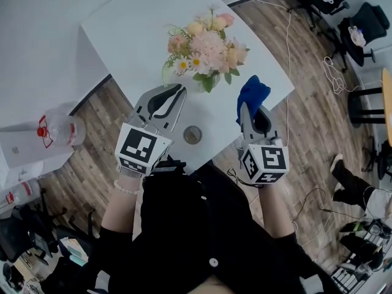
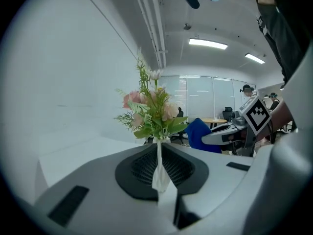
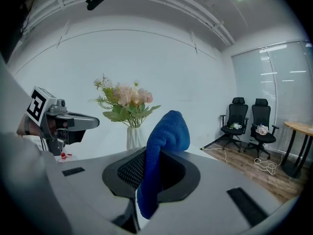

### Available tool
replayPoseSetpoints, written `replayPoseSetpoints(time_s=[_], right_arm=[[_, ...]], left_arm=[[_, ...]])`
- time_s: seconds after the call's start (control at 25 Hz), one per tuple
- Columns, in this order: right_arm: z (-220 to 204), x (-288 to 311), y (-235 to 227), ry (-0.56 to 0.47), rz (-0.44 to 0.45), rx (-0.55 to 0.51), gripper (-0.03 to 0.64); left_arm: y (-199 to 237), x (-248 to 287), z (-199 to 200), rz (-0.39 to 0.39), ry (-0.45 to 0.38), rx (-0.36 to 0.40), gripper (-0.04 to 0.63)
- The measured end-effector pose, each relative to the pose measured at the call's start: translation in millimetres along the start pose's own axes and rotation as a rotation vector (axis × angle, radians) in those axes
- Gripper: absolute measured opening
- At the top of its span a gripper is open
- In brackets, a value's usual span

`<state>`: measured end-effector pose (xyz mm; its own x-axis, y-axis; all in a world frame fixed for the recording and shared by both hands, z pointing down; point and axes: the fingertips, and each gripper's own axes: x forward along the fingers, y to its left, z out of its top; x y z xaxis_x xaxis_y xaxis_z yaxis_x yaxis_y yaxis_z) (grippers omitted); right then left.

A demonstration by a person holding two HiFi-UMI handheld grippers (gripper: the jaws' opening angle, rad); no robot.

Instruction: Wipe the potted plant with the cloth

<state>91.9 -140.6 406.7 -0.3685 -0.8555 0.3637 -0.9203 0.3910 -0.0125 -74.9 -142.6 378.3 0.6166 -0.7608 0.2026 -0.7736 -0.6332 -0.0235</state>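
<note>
The potted plant, a bunch of pink and cream flowers (image 1: 205, 45) in a pale vase (image 1: 177, 78), stands on the white table (image 1: 135, 35). My left gripper (image 1: 174, 97) hovers just in front of the vase, its jaws together with nothing between them. In the left gripper view the flowers (image 2: 151, 114) rise right beyond my left gripper (image 2: 159, 153). My right gripper (image 1: 252, 114), to the right of the plant, is shut on a blue cloth (image 1: 253, 94). The right gripper view shows that cloth (image 3: 164, 146) hanging out of my right gripper (image 3: 146, 168), with the vase (image 3: 133, 137) behind it.
A round metal disc (image 1: 192, 134) is set in the table near its front edge. A clear bottle with a red cap (image 1: 58, 130) stands on a lower surface to the left. Office chairs (image 1: 361, 23) and loose cables (image 1: 334, 72) are on the wooden floor at the right.
</note>
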Motion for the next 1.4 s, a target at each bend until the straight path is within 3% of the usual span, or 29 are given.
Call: replayPoseSetpoints(time_s=[0.48, 0.6, 0.68, 0.92, 1.08, 1.4], right_arm=[[26.4, -11.2, 9.2, -0.069, 0.018, -0.05, 0.081], [28.9, -11.6, 11.3, -0.075, 0.025, -0.055, 0.08], [29.6, -11.3, 12.1, -0.078, 0.026, -0.057, 0.08], [30.1, -10.7, 13.9, -0.078, 0.029, -0.055, 0.081], [28.1, -10.4, 15.9, -0.07, 0.034, -0.057, 0.081], [26.3, -9.1, 18.7, -0.059, 0.042, -0.058, 0.081]], left_arm=[[-4.8, -20.2, 22.3, 0.006, -0.038, 0.045, 0.025], [-4.9, -23.0, 23.7, 0.021, -0.034, 0.017, 0.023], [-4.9, -24.3, 23.9, 0.033, -0.026, -0.011, 0.023], [-6.9, -24.0, 23.3, 0.013, -0.039, 0.021, 0.02], [-7.6, -24.9, 23.6, 0.021, -0.034, -0.002, 0.018], [-9.8, -23.9, 21.9, -0.003, -0.046, 0.04, 0.015]])
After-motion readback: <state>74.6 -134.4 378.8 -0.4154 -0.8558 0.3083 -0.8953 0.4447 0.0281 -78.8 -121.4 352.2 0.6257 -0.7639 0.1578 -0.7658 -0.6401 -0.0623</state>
